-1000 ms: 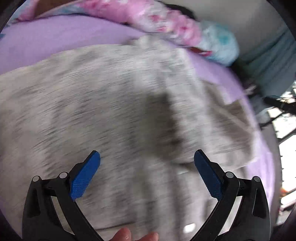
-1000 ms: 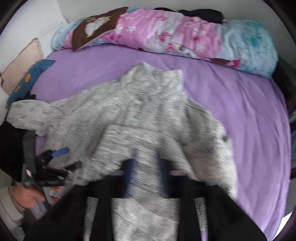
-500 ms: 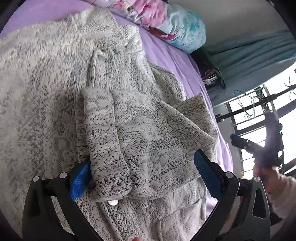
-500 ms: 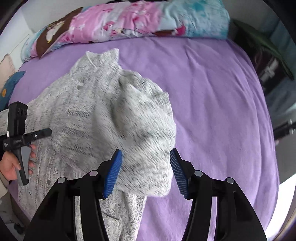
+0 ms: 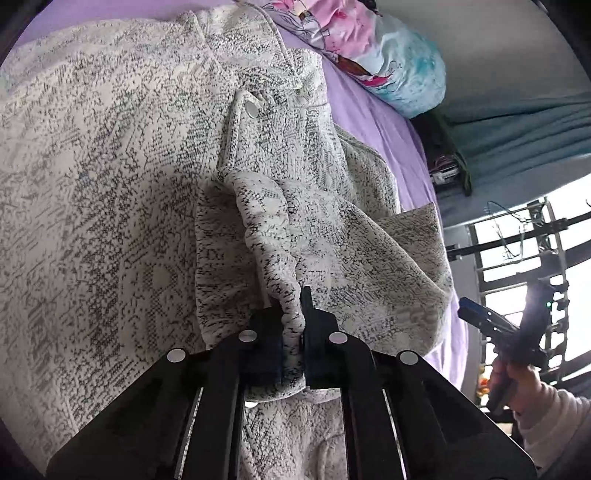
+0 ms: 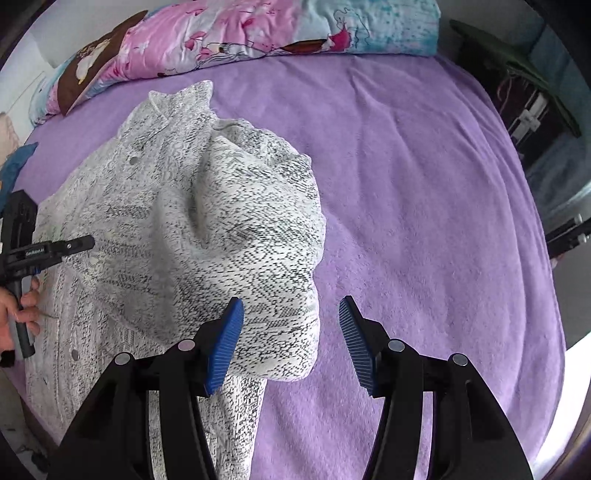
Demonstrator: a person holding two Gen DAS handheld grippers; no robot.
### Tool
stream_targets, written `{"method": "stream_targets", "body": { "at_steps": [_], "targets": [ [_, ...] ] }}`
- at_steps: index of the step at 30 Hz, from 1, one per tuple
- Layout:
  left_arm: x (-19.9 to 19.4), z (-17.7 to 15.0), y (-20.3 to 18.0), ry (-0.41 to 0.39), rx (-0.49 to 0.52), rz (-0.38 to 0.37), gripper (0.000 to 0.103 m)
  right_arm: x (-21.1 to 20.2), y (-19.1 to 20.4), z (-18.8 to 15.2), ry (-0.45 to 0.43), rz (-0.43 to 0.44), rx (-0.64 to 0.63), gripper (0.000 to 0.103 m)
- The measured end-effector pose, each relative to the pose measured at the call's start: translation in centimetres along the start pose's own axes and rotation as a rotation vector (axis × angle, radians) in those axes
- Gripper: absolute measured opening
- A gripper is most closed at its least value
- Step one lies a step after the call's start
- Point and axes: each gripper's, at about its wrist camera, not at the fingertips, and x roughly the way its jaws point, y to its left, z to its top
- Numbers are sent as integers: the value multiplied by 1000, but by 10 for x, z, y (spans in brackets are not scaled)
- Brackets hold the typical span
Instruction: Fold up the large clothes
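Cardigan (image 6: pixel 207 236): speckled grey-white knit, rumpled, half-folded.

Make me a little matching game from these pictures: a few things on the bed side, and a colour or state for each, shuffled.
Things:
1. left gripper
2. right gripper
3. bed sheet
4. rolled quilt

States or colours:
A. plain purple
B. jaws apart, nothing pinched
C. pink and light blue print
D. jaws just closed, now clamped on a fold of the grey knit cardigan

Pairs: 1-D, 2-B, 3-A, 4-C
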Motion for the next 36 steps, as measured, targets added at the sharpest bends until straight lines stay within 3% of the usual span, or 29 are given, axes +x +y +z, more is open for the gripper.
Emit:
{"method": "stream_targets", "body": {
  "at_steps": [3, 6, 8, 10, 18, 22, 26, 29, 31, 32, 33, 35, 36],
  "targets": [
    [-16, 1, -8, -25, -9, -50, 5, 1, -7, 0, -3, 9, 42, 57],
    [-51, 8, -26, -100, 35, -93, 5, -2, -10, 2, -22, 21, 69, 64],
    [-74, 14, -34, -137, 40, -106, 5, -5, -10, 5, -37, 27, 79, 77],
    [-102, 22, -38, -183, 36, -114, 5, -8, -10, 9, -52, 36, 90, 83],
    [-200, 36, -54, -315, 49, -96, 5, -5, 19, 24, -94, 88, 48, 86],
    [-231, 27, -24, -340, 10, 18, 6, 8, 45, 31, -106, 115, 19, 90],
    [-193, 7, 25, -160, 36, 264, 10, 34, 81, 36, -103, 96, -73, 90],
    [-154, -9, 59, -59, 44, 366, 11, 57, 106, 34, -96, 73, -140, 90],
    [-136, -15, 74, -55, 69, 451, 27, 80, 119, 32, -60, -14, -187, 90],
    [-130, -19, 78, -66, 83, 483, 59, 97, 121, 29, -16, -75, -209, 90],
    [-124, -23, 82, -60, 91, 470, 78, 109, 118, 27, 16, -84, -203, 90],
    [-120, -26, 84, -54, 112, 454, 87, 117, 107, 28, 49, -56, -145, 96],
    [-121, -27, 80, -42, 132, 461, 97, 112, 106, 31, 42, -63, -141, 96]
  ]
}}
